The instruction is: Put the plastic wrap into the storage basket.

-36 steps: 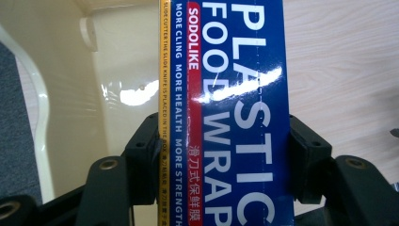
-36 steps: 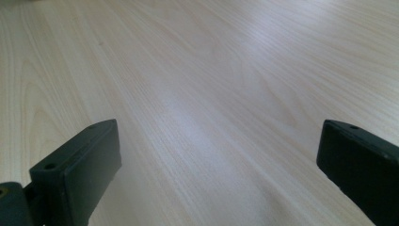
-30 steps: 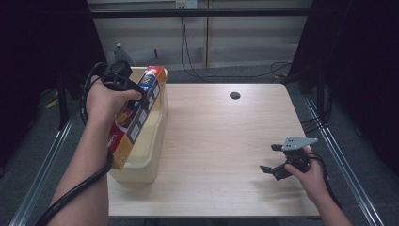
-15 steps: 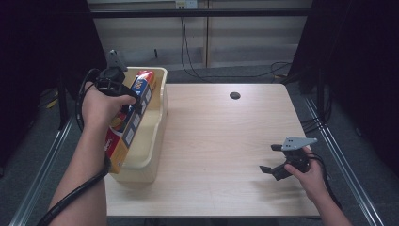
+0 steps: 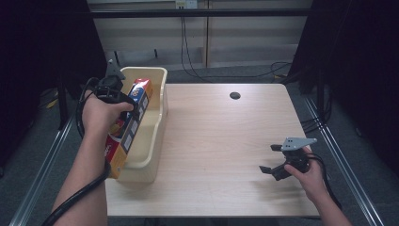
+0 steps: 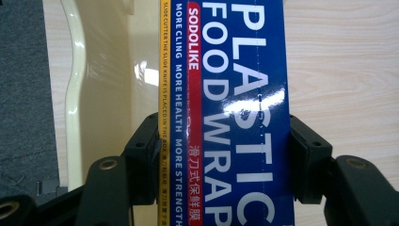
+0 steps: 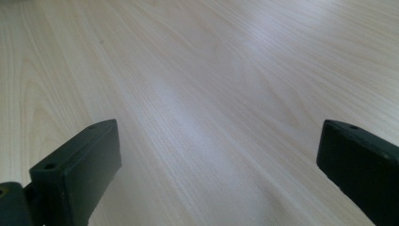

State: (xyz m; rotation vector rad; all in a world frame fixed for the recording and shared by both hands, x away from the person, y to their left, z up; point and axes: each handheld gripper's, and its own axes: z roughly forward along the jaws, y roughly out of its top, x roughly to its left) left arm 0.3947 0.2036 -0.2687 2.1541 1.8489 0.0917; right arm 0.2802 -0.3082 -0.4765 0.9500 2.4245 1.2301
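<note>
Gripping one plastic wrap box (image 6: pixel 226 108) between both jaws, the left gripper (image 5: pixel 123 101) holds it slanted inside the single cream bin (image 5: pixel 157 117) at the table's (image 5: pixel 226 155) left edge; the right gripper (image 5: pixel 276 162) rests wide open, well apart.

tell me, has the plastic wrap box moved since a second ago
Yes. The plastic wrap box, clamped in the left tongs, has shifted left and down into the beige bin.

Long blue cardboard box of plastic food wrap (image 6: pixel 226 94) with white lettering and a red stripe, clamped between the black jaws of the left gripper (image 6: pixel 223 155), above a glossy cream plastic bin (image 6: pixel 75 89), pale wooden tabletop (image 6: pixel 339 61) at right
</note>
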